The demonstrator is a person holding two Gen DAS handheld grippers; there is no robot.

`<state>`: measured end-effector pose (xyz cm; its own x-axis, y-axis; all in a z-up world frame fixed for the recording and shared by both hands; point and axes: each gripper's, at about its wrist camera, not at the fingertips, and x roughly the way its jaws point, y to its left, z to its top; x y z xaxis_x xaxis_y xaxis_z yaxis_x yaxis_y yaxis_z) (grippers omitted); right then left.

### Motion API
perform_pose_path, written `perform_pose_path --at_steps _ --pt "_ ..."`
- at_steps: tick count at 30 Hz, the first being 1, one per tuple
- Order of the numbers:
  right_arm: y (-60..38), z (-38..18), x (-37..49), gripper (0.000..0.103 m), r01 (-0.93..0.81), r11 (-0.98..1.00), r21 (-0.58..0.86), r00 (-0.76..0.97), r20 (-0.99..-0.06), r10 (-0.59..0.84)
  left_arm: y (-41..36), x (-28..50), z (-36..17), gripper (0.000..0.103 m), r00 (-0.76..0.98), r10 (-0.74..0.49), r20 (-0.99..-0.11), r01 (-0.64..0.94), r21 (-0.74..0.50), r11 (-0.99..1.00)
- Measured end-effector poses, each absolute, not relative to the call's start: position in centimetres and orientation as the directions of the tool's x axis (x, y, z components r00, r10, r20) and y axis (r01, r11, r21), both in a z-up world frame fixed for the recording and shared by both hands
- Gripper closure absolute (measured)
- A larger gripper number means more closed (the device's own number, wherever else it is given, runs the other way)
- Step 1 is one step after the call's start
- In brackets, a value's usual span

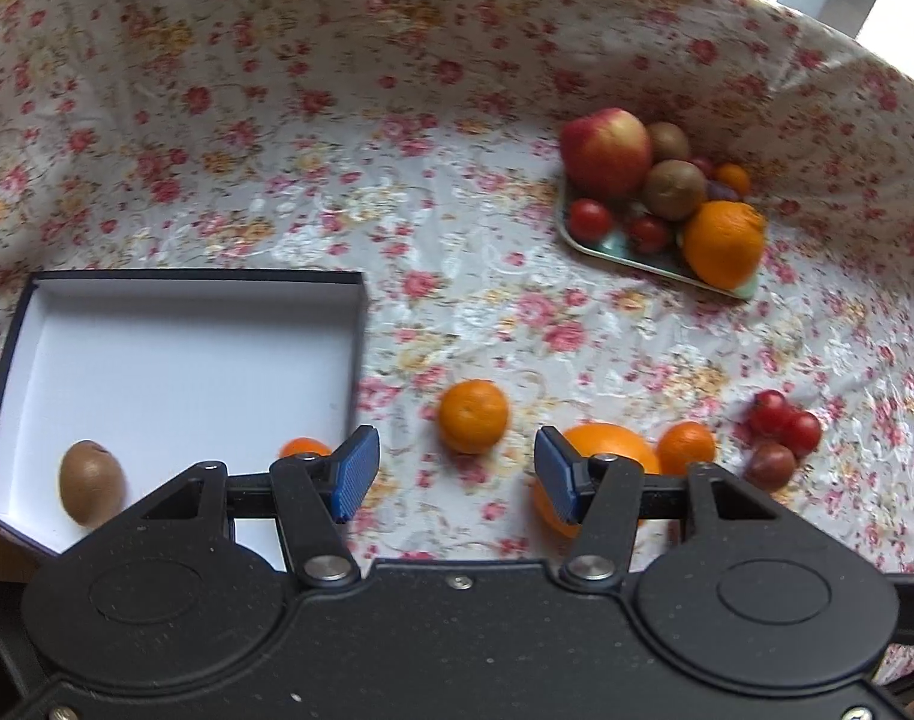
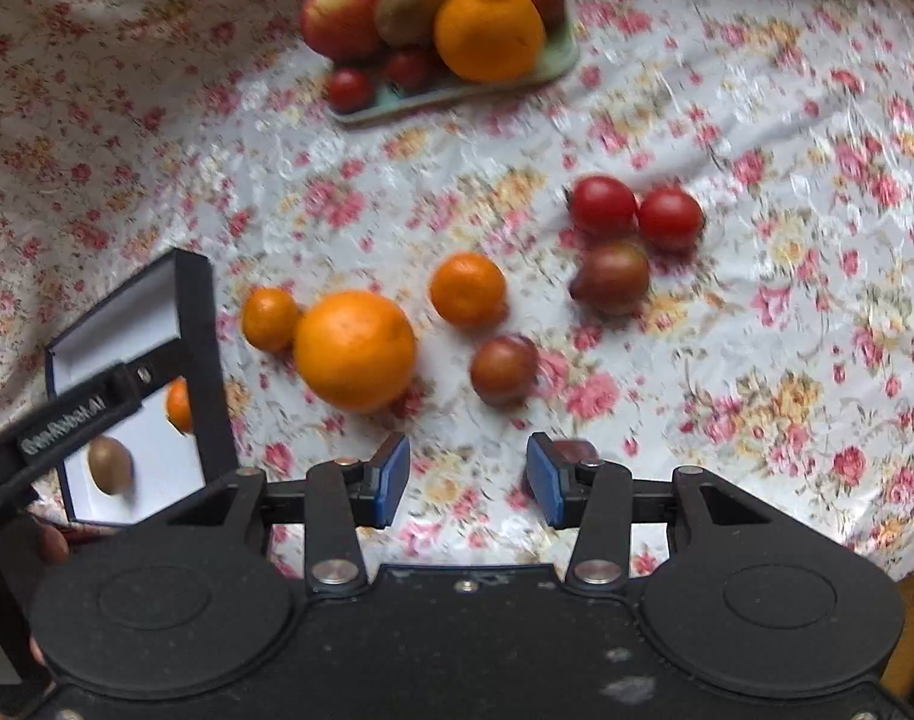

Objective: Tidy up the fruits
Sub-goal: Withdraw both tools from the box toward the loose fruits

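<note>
- Currently both tools are hovering empty over the floral tabletop point(image 2: 757, 120): the left gripper point(image 1: 451, 474) is holding its jaws wide apart with nothing between them, and the right gripper point(image 2: 468, 480) is doing the same.
- The white-lined box point(image 1: 175, 360) is sitting at the left, already holding a kiwi point(image 1: 91, 483) and a small mandarin point(image 1: 304, 448) near its right wall.
- Loose fruit is lying between box and tray: a mandarin point(image 1: 473, 416) just ahead of the left jaws, a big orange point(image 2: 355, 349) touching a smaller mandarin point(image 2: 270, 319), another mandarin point(image 2: 468, 290), two red tomatoes point(image 2: 604, 204) and two darker ones point(image 2: 612, 276).
- The green tray point(image 2: 547, 69) at the far side is carrying an apple point(image 2: 342, 15), kiwis and an orange.
- Judging from this, the sorting is partly done and a fresh pick is beginning; the mandarin ahead of the left jaws looks the likely target.
- That move is calling for lowering the jaws astride the fruit and closing gently, since round fruit may roll.
</note>
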<state>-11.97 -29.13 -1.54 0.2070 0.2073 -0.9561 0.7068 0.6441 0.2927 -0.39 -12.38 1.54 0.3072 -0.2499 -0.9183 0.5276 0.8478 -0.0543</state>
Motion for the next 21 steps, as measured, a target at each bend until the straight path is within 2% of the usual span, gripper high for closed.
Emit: perform_pose_path --at_steps 11,21 --pt "-29.7 -4.6 -14.9 0.056 0.746 0.605 0.277 0.164 -0.958 0.236 -16.4 -3.5 1.0 0.043 0.267 -0.269 -0.925 0.62 -0.049 0.783" --pt "-29.1 -6.8 -14.0 0.06 0.78 0.594 0.197 0.101 -0.976 0.191 -16.5 -3.1 0.5 0.043 0.247 -0.253 -0.935 0.609 -0.053 0.791"
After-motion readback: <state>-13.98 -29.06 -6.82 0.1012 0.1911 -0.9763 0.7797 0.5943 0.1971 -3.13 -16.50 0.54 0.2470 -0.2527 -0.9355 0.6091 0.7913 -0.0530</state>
